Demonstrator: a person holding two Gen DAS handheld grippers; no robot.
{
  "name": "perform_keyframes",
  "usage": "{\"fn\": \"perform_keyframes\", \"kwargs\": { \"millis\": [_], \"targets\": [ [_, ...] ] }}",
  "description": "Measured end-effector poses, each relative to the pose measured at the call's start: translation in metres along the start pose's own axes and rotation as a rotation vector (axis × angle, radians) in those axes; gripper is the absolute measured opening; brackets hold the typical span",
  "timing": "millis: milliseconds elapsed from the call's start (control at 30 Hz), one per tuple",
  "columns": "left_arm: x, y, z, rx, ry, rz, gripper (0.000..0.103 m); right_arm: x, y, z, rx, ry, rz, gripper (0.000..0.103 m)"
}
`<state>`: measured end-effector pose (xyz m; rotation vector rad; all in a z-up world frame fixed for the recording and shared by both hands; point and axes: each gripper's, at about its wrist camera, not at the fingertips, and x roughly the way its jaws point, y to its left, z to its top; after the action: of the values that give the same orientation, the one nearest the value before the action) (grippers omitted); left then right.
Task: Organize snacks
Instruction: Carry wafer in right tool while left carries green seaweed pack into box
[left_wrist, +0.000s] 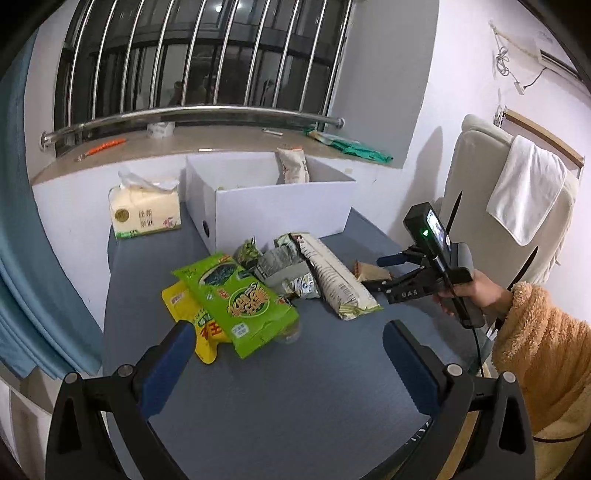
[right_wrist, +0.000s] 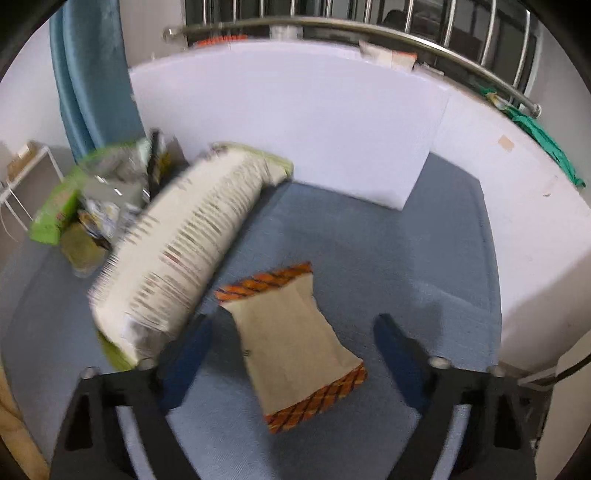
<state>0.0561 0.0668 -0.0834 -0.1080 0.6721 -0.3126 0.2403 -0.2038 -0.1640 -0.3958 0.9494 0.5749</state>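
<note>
A pile of snacks lies on the blue table (left_wrist: 295, 369): a green bag (left_wrist: 240, 295) on a yellow bag (left_wrist: 184, 306), small packets (left_wrist: 280, 258), and a long white packet (left_wrist: 338, 277). A white box (left_wrist: 273, 199) behind holds one white snack packet (left_wrist: 291, 166). My left gripper (left_wrist: 291, 339) is open above the table, in front of the green bag. My right gripper (right_wrist: 291, 332) is open with its jaws either side of a small beige packet with orange ends (right_wrist: 291, 339), next to the long white packet (right_wrist: 184, 243). The right gripper also shows in the left wrist view (left_wrist: 376, 273).
A tissue pack (left_wrist: 146, 210) stands left of the box. A windowsill (left_wrist: 221, 144) with small items and a metal rail runs behind. A chair with a white towel (left_wrist: 524, 188) stands at the right. A blue curtain (left_wrist: 22, 221) hangs at the left.
</note>
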Motion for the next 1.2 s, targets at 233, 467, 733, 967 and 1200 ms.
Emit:
{"fn": "perform_keyframes", "kwargs": {
  "millis": [233, 467, 733, 967, 1200],
  "targets": [
    [0.020, 0.013, 0.002, -0.080, 0.053, -0.009, 0.103, -0.023, -0.008, -0.010, 0.057, -0.028, 0.054, 0.048],
    [0.063, 0.021, 0.019, -0.179, 0.115, 0.073, 0.103, -0.082, 0.012, -0.028, 0.093, -0.144, 0.022, 0.048],
    [0.131, 0.027, 0.034, -0.207, 0.217, 0.289, 0.103, -0.144, 0.053, -0.042, 0.084, -0.281, 0.028, 0.048],
    [0.161, 0.033, 0.023, -0.142, 0.275, 0.316, 0.096, -0.163, 0.074, -0.050, 0.065, -0.329, 0.056, 0.049],
    [0.126, 0.054, 0.018, -0.151, 0.204, 0.185, 0.072, -0.153, 0.078, -0.054, 0.068, -0.304, 0.078, 0.049]
  ]
}}
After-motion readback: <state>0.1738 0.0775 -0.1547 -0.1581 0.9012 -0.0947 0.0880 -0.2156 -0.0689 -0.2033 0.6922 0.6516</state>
